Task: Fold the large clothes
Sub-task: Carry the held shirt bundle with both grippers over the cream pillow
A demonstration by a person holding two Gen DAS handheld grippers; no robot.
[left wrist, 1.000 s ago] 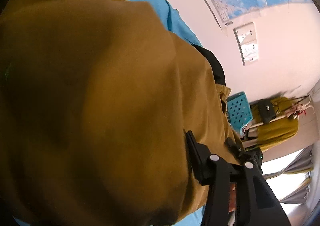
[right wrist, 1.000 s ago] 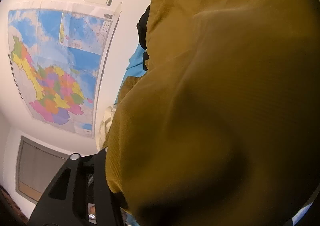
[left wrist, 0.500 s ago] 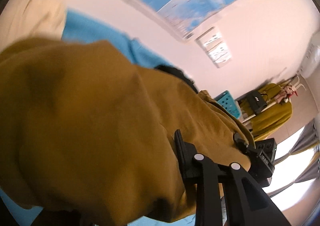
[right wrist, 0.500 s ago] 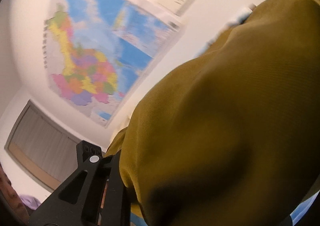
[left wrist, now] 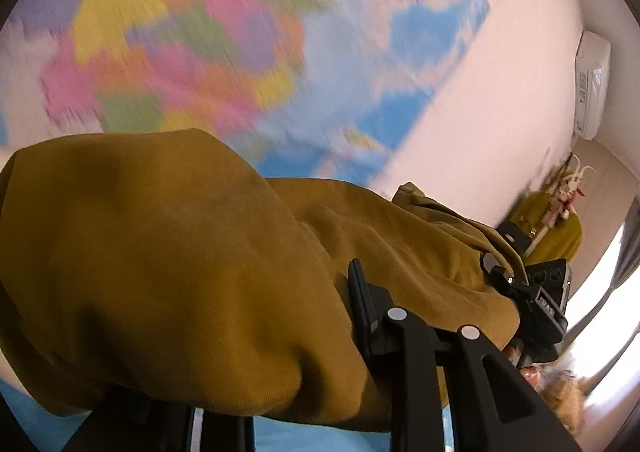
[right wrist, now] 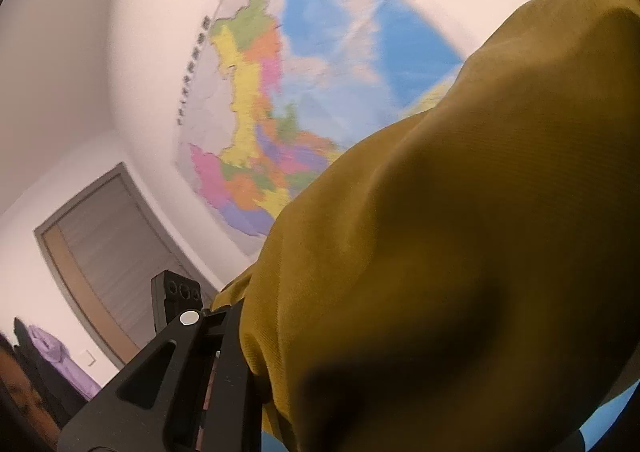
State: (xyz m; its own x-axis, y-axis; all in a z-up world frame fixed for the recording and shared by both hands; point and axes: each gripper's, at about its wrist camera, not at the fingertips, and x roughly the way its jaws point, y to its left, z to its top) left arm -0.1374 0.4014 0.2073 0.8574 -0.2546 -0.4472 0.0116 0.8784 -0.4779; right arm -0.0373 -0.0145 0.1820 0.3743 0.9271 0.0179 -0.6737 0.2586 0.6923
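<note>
The left gripper [left wrist: 360, 332] was clamped on a fold of the mustard-yellow corduroy garment [left wrist: 180, 272], angled slightly downward; the right gripper [right wrist: 244, 340] pinched the same cloth, held about level. Since a second earlier both had risen, the blue bedsheet [left wrist: 40, 424] shrinking to a sliver while the blurred, colourful wall map [left wrist: 240, 31] filled the far view. Draped fabric hid most fingers.

**Two wrist views, close behind cloth, facing the map wall**

Each camera looks along its own gripper, pressed near the mustard garment [left wrist: 192, 252] filling its lower frame. Both face the blurred wall map [right wrist: 256, 99], seemingly the same one; that and the garment are shared.
</note>
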